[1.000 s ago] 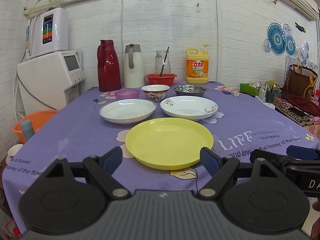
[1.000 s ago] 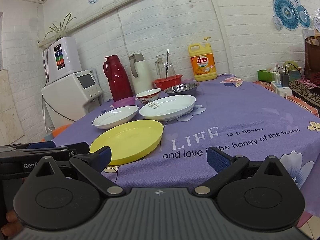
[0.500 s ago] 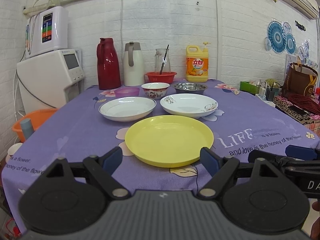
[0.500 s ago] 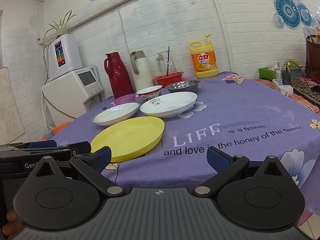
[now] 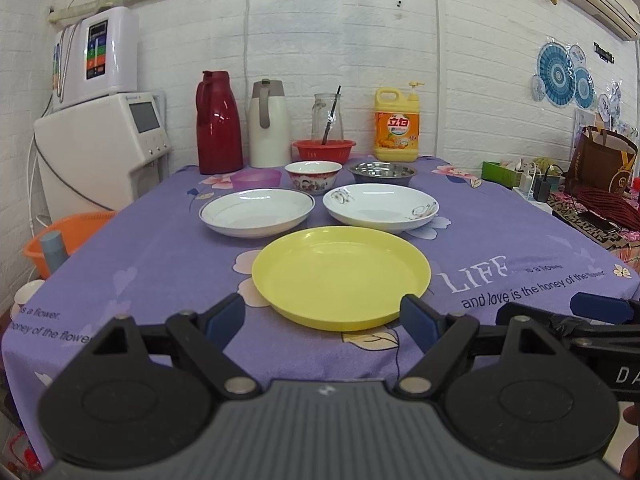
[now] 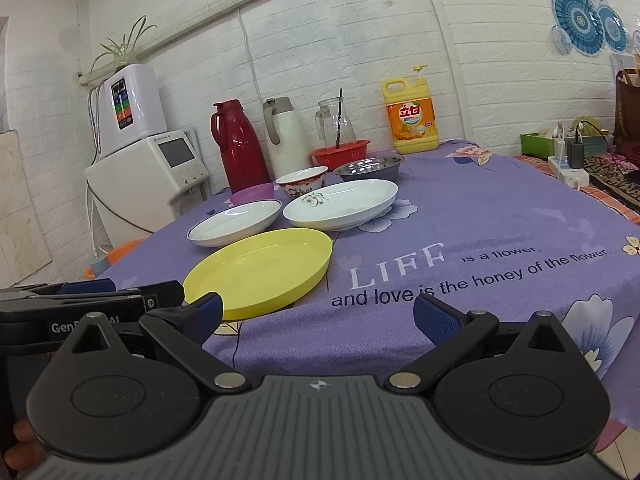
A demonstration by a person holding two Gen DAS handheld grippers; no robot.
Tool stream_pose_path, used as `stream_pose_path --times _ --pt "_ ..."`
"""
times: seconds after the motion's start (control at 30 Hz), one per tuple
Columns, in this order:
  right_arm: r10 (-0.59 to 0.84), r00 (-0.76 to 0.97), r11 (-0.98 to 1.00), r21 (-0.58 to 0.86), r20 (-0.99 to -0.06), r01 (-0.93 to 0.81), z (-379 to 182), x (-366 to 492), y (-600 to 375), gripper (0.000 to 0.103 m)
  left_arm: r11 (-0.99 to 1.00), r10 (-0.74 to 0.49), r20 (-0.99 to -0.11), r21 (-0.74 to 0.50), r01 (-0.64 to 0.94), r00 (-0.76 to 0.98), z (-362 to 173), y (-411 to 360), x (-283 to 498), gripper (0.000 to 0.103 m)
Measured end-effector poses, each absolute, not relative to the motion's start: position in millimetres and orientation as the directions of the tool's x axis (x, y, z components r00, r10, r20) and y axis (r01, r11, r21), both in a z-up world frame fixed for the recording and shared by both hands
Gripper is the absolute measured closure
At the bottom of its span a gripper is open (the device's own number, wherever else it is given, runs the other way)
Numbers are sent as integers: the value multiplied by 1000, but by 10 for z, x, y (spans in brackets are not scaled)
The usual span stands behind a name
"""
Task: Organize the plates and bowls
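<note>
Nothing has moved: both tools, left point(image 5: 322, 318) and right point(image 6: 316, 316), hang released, seemingly short of the yellow plate point(image 5: 340, 276).

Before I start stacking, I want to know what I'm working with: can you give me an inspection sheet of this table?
Surface: purple tablecloth, printed lettering.
Job's things: yellow plate nearest; two white plates behind; patterned bowl, steel bowl, purple bowl.
Clutter: red flask, white flask, soap bottle, red basket.
Grippers: left tool and right tool open, empty.
Cables: chargers at right.
Surroundings: white brick wall.
</note>
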State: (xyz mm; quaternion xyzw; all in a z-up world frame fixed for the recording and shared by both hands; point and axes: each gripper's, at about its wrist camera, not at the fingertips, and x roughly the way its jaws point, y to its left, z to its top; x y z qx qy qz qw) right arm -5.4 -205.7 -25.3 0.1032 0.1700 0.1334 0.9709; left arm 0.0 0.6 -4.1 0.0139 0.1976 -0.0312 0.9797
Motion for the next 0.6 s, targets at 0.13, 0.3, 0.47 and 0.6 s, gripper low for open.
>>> stream_pose_path --times 0.13,0.3,0.47,0.6 --pt "296 907 942 250 -299 -225 -250 -58 -2058 0 998 -51 -389 9 59 920 -35 50 38 20" --pt "313 907 938 242 -281 -249 -174 80 -2052 0 1000 -25 -385 -16 20 923 -2 258 277 20" --pt "300 894 946 223 -332 -235 -191 502 -1970 0 994 -44 -466 -111 -9 884 -141 543 642 21" --pt "298 864 952 198 -407 -235 -269 855 -1868 0 986 -71 -491 -163 -12 868 -176 687 857 21"
